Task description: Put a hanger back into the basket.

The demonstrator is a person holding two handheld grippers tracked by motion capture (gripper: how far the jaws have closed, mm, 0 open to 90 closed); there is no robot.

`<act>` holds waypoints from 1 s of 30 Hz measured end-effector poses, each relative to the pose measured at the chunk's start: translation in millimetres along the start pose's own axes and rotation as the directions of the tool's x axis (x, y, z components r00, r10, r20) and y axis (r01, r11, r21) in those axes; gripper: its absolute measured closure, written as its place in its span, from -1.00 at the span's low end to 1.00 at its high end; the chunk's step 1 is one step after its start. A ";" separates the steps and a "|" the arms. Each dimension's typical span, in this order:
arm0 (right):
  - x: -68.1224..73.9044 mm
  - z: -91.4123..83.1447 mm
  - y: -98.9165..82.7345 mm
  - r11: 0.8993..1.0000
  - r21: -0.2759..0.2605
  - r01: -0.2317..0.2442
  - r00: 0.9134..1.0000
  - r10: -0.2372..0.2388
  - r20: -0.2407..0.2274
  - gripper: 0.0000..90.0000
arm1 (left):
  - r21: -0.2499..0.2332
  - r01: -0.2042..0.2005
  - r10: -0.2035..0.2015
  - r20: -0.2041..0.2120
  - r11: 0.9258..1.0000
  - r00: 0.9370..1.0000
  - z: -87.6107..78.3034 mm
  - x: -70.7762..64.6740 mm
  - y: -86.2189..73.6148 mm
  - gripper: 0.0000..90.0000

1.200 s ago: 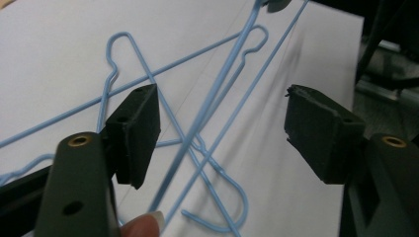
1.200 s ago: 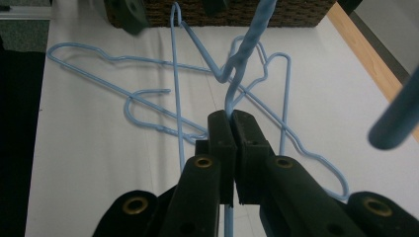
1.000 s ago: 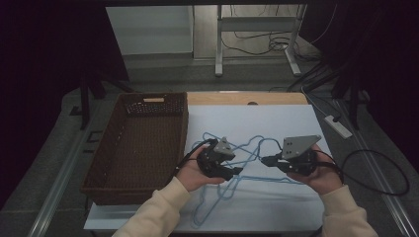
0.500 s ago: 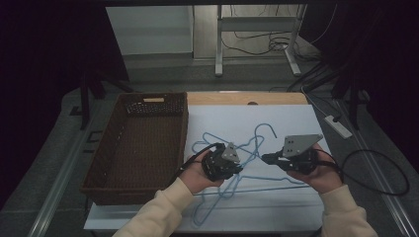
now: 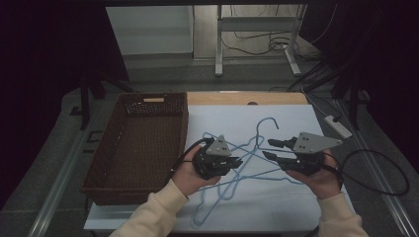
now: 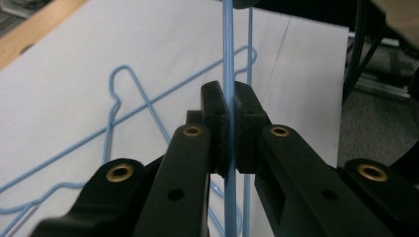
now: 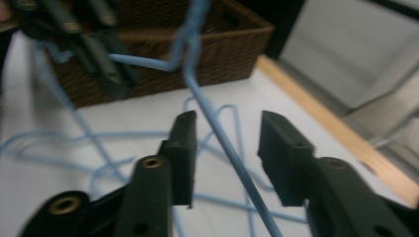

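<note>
The left gripper is clenched on a thin light-blue wire clothes hanger; in the left gripper view its two black jaws press together with the wire running straight up between them. This hanger is lifted off the white sheet-covered table, its hook raised above the sheet in the high view. The right gripper is released: its jaws have just been opening, and in the right gripper view the blue wire passes through the gap between them without either pad pressing on it. More blue wire hangers lie flat and overlapping on the sheet beneath. A brown woven rectangular basket stands just to the left of the sheet, beside the left hand
</note>
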State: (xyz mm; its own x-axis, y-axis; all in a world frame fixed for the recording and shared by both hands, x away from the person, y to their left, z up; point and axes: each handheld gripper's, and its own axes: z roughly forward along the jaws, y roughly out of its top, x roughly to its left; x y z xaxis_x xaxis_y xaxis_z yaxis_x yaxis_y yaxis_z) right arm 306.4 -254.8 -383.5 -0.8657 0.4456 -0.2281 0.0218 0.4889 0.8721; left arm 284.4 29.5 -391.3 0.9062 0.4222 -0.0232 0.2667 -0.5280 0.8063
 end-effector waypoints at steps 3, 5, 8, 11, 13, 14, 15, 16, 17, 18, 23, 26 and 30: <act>0.4 -5.6 -2.6 0.996 -0.049 -0.072 0.997 0.073 0.034 -0.04 | -0.013 0.003 -0.003 -0.015 1.000 1.000 -6.7 0.4 1.3 0.92; 1.2 -8.5 -5.9 0.993 -0.058 -0.104 0.993 0.107 0.054 -0.14 | -0.014 0.008 -0.009 -0.031 1.000 0.999 -10.0 1.6 0.9 0.92; 2.8 -9.9 -12.6 0.988 -0.066 -0.141 0.986 0.146 0.079 -0.30 | -0.012 0.024 -0.025 -0.053 1.000 0.998 -13.3 5.3 -1.2 0.92; 3.5 -10.1 -20.4 0.983 -0.072 -0.171 0.979 0.177 0.102 -0.36 | 0.000 0.038 -0.038 -0.065 0.999 0.997 -15.4 8.6 -3.1 0.92; 2.7 -11.4 -24.8 0.979 -0.079 -0.189 0.973 0.197 0.117 -0.40 | 0.002 0.043 -0.043 -0.073 0.999 0.996 -17.5 10.2 -4.4 0.91; 2.1 -12.2 -26.2 0.978 -0.079 -0.194 0.972 0.202 0.119 -0.40 | -0.001 0.044 -0.044 -0.078 0.999 0.996 -18.6 11.1 -5.3 0.91; 1.7 -14.1 -27.4 0.978 -0.078 -0.192 0.970 0.201 0.134 -0.41 | -0.001 0.047 -0.047 -0.084 0.999 0.995 -19.7 11.9 -6.1 0.92; 1.6 -15.9 -28.3 0.977 -0.087 -0.193 0.968 0.204 0.145 -0.40 | 0.002 0.050 -0.049 -0.087 0.999 0.995 -20.6 12.7 -7.2 0.92; 0.9 -17.6 -28.8 0.977 -0.091 -0.195 0.968 0.207 0.145 -0.41 | 0.002 0.050 -0.050 -0.090 0.999 0.995 -21.4 13.5 -8.4 0.92; 0.2 -19.3 -29.2 0.977 -0.088 -0.195 0.967 0.206 0.147 -0.41 | -0.001 0.055 -0.055 -0.091 0.998 0.994 -22.5 14.2 -9.6 0.92; -0.6 -22.4 -35.2 0.977 -0.082 -0.198 0.964 0.209 0.163 -0.41 | -0.020 0.074 -0.076 -0.112 0.997 0.991 -31.3 18.2 -12.1 0.92; 0.5 -21.8 -40.0 0.975 -0.072 -0.210 0.961 0.219 0.168 -0.42 | -0.042 0.077 -0.082 -0.135 0.996 0.988 -38.8 20.6 -11.5 0.92; 4.7 -21.1 -53.7 0.973 -0.055 -0.226 0.957 0.232 0.174 -0.43 | -0.078 0.090 -0.101 -0.149 0.993 0.984 -51.8 24.1 -9.0 0.92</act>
State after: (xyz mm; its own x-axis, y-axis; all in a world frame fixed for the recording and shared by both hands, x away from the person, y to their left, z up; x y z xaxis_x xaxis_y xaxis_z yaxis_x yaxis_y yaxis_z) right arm 290.6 -294.8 -422.2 -0.7366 0.6701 -0.0913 0.1893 0.3339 0.9234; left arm 286.8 82.6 -368.5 0.8158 0.5781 -0.0160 0.3207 -0.4292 0.8443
